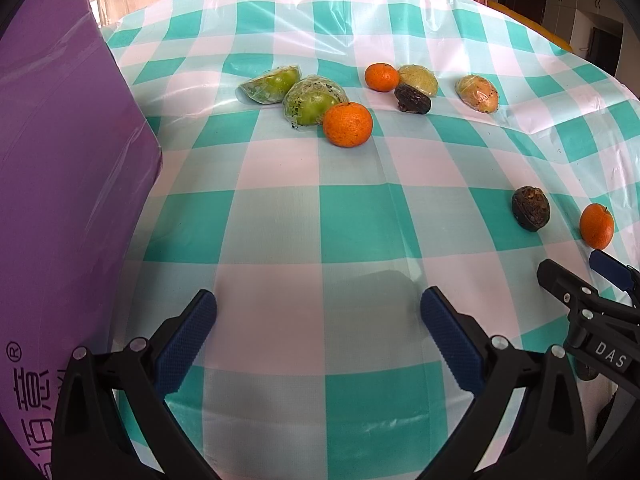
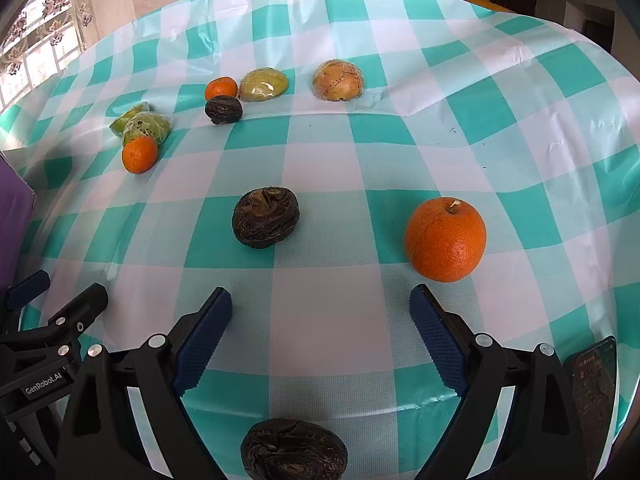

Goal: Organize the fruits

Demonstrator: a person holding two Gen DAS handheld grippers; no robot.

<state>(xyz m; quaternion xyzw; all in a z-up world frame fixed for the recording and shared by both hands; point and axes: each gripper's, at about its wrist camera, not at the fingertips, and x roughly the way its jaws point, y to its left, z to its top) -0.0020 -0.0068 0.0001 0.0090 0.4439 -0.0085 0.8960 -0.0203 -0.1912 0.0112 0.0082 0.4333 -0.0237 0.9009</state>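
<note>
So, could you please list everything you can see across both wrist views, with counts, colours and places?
Oranges: three, orange; one near the right gripper, two farther back among the wrapped fruit.
Dark wrinkled fruits: three, brown-black; one mid-table, one beside the far orange, one at the near table edge.
Wrapped green fruits: two, green in clear film; far left, side by side.
Wrapped yellowish fruits: two, yellow-tan in clear film; far centre.
Tablecloth: one, teal and white check; covering the table.
Purple box: one, purple; left edge.
Phone: one, dark; near right edge.
Left gripper: black with blue pads, open.
Right gripper: same, open.
</note>
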